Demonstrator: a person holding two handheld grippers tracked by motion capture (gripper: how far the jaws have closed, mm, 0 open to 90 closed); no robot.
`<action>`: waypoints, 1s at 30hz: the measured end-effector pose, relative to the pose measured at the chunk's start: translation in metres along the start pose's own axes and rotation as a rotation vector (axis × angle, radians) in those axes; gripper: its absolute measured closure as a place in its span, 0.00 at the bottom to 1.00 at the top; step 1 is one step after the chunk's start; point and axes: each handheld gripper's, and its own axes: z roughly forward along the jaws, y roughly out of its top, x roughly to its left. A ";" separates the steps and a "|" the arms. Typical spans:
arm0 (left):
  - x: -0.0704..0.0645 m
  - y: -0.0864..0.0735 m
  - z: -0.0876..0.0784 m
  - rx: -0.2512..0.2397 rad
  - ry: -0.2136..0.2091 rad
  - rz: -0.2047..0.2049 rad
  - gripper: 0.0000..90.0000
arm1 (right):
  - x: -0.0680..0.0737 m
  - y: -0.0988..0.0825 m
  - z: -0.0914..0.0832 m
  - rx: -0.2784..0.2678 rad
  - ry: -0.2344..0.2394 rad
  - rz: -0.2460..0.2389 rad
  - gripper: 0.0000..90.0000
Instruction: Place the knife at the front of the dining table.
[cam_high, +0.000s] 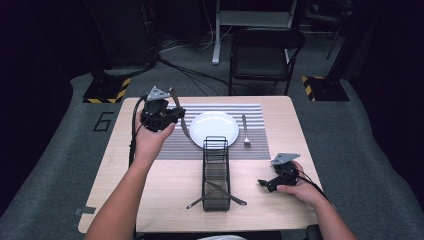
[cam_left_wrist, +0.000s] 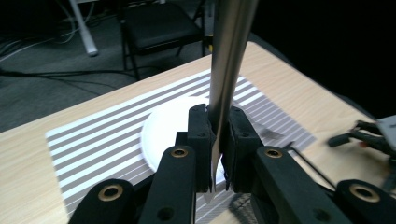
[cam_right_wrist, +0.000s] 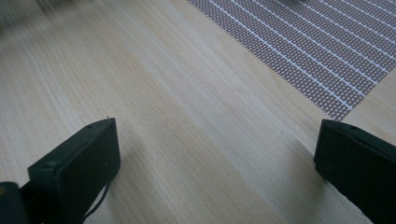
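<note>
Currently working through a place setting, roughly at the midpoint by the look of the layout.

Done so far, judging from how things are lying:
- Resting centred on the striped placemat: white plate.
- Lying just to the right of the plate, on the placemat, tines pointing away from the person: fork.

In hand:
- Pinching a knife between the fingers of the left gripper, pads pressed tight against both flat sides of the metal.
- Hovering above the left part of the placemat, just beside the plate's left edge, with the knife off the tabletop and hanging at a slant in the high view.
- Not yet touching down anywhere.

Idle side:
- Sitting low on the bare tabletop near the right edge: right gripper, fingers spread wide, gripping nothing, wood grain showing between them.

Remaining, as a judgement:
- Lowering and releasing the knife beside the plate.
- Emptying the wire basket standing in front of the plate; two utensils crossing in its near end, their ends poking out through both sides. Type too small to tell.
</note>
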 end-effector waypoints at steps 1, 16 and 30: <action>0.002 -0.003 0.002 0.004 0.003 -0.005 0.92 | 0.000 0.000 0.000 0.000 -0.001 0.001 0.00; 0.035 -0.035 0.025 0.034 0.079 -0.065 0.92 | 0.000 0.000 0.000 -0.001 -0.001 0.002 0.00; 0.050 -0.060 0.046 0.074 0.131 -0.085 0.92 | 0.000 0.000 0.000 0.000 0.000 0.000 0.00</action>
